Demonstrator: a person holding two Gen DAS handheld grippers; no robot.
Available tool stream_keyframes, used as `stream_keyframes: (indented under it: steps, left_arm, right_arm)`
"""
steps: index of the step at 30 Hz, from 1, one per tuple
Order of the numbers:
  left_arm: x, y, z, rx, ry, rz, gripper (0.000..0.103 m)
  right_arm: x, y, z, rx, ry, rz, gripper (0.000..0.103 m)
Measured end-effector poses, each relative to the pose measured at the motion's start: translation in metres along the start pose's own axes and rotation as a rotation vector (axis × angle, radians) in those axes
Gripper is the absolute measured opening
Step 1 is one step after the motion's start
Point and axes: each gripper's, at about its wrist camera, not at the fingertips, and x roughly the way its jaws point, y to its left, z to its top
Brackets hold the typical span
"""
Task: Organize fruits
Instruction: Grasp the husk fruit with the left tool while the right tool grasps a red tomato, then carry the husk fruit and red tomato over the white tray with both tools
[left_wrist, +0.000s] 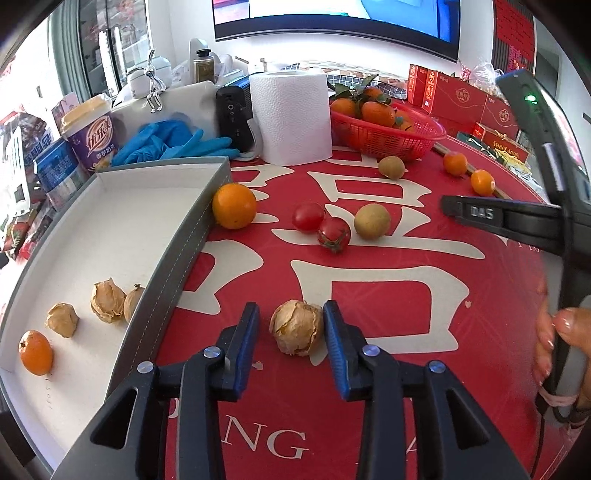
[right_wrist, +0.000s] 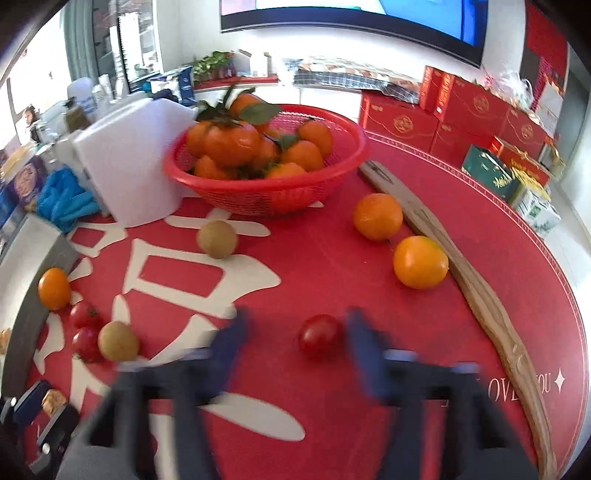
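Observation:
A papery husked fruit lies on the red tablecloth between the blue pads of my left gripper. The pads stand open, with a gap on the fruit's left side. The grey tray to its left holds a small orange and three husked fruits. In the right wrist view a cherry tomato sits between the blurred, wide-open fingers of my right gripper, nearer the right one. One right finger shows in the left wrist view.
Loose on the cloth are two tomatoes, brown round fruits, an orange by the tray wall and two oranges beside a wooden strip. A red basket of mandarins and a paper roll stand behind.

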Motion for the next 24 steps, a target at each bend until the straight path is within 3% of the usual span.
stream_keyframes:
  steps: [4,6,7,9,16,24]
  left_arm:
    - [0.000,0.000,0.000,-0.006,0.001,-0.008,0.039]
    - [0.000,0.000,0.000,-0.009,0.001,-0.011,0.038]
    - [0.000,0.001,0.000,-0.010,0.000,-0.014,0.038]
    - [-0.002,0.001,-0.001,-0.012,-0.004,-0.028,0.023]
    - [-0.015,0.009,-0.006,-0.031,0.009,-0.068,0.024]
    - [-0.054,0.046,0.003,-0.101,-0.077,-0.060,0.024]
  right_arm:
    - [-0.010,-0.021,-0.011,0.104,0.036,0.166,0.022]
    - [-0.016,-0.031,-0.019,0.138,0.054,0.203,0.022]
    - [-0.020,-0.036,-0.023,0.146,0.060,0.208,0.022]
    - [-0.027,-0.041,-0.030,0.152,0.064,0.213,0.022]
    - [-0.043,-0.045,-0.042,0.130,0.067,0.224,0.022]
    - [-0.053,-0.013,-0.035,0.074,0.068,0.278,0.022]
